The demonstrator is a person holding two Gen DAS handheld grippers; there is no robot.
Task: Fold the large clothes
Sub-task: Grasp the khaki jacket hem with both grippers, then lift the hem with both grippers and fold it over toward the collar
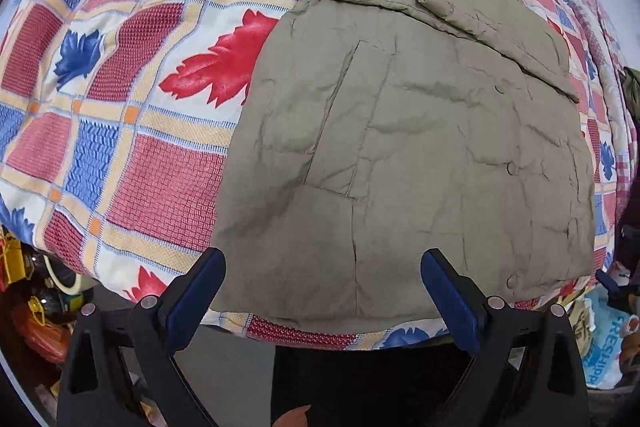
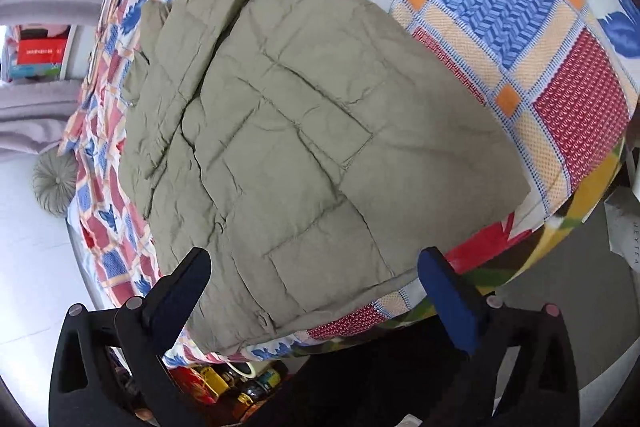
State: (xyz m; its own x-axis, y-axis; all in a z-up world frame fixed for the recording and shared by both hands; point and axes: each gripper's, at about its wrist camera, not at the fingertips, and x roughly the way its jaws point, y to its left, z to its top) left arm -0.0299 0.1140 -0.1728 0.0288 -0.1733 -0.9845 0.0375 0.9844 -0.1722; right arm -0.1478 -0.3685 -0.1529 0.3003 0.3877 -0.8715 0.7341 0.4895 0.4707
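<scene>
On the patterned bedspread [image 1: 120,147] the olive padded jacket [image 1: 420,147] is lying flat, sleeves apparently already folded in over its body. Left of the jacket, open quilt is offering room. The left gripper [image 1: 322,279] is hovering at the jacket's near hem, jaws spread, pinching nothing. The right gripper [image 2: 314,277] is doing likewise, spread and empty. Next, probably, both are needing to pinch the hem, which is lying close to the bed's near edge, and carry it toward the collar

Jacket [image 1: 420,147] is showing plain olive-khaki, quilted stitching. Bedspread [image 1: 120,87] is showing a red, blue and cream check with red and blue leaf prints, orange squares. Gripper fingers [image 1: 452,299] are showing black with dark blue pads.
</scene>
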